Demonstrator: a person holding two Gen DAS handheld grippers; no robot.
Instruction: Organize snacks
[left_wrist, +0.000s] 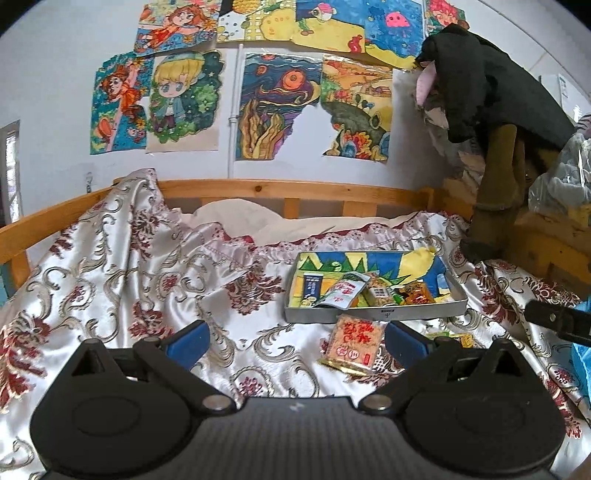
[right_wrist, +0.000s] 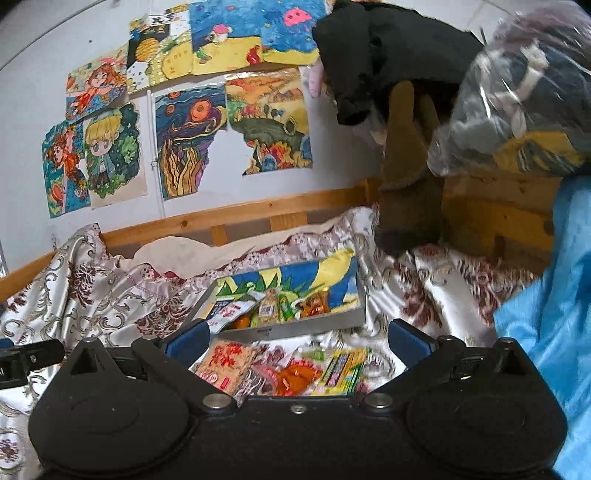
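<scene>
Shallow tray (left_wrist: 373, 314) sits on the bed's patterned satin cover (left_wrist: 122, 280), already holding several snack packets; more lie loose on the cover just in front of it, among them an orange-red packet (left_wrist: 354, 345) and a yellow-green one (right_wrist: 341, 369). Both claws gape wide and empty: left claw (left_wrist: 297, 345) low beside the orange-red packet, right claw (right_wrist: 297, 341) over the loose pile. Pick-up stage, I judge; next, one claw drops onto a loose packet, pinches it, carries it into the tray.
</scene>
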